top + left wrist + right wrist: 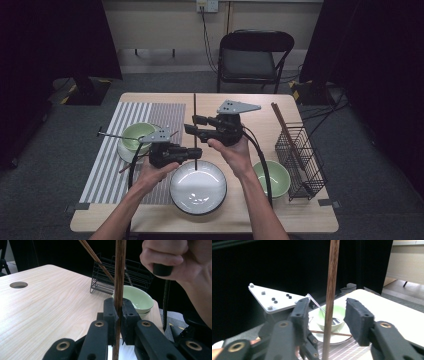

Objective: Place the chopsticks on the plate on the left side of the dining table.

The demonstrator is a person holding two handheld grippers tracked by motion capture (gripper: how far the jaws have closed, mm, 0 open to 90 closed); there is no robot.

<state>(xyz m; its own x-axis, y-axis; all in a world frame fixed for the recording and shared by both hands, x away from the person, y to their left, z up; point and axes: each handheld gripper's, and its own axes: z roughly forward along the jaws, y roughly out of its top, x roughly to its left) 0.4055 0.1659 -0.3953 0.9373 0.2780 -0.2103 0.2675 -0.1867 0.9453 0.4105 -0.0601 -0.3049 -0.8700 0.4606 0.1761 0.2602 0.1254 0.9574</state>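
Left gripper (119, 315) is clamping the chopstick (119, 275) upright at frame centre, above the white plate (198, 188). Right gripper (329, 315) is standing open around the same stick (pads not touching it), upper centre in the high view.

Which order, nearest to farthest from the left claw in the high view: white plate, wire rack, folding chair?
1. Round white plate, just right of and below the left claw.
2. Black wire rack, at the table's right edge.
3. Black folding chair, beyond the table's far side.
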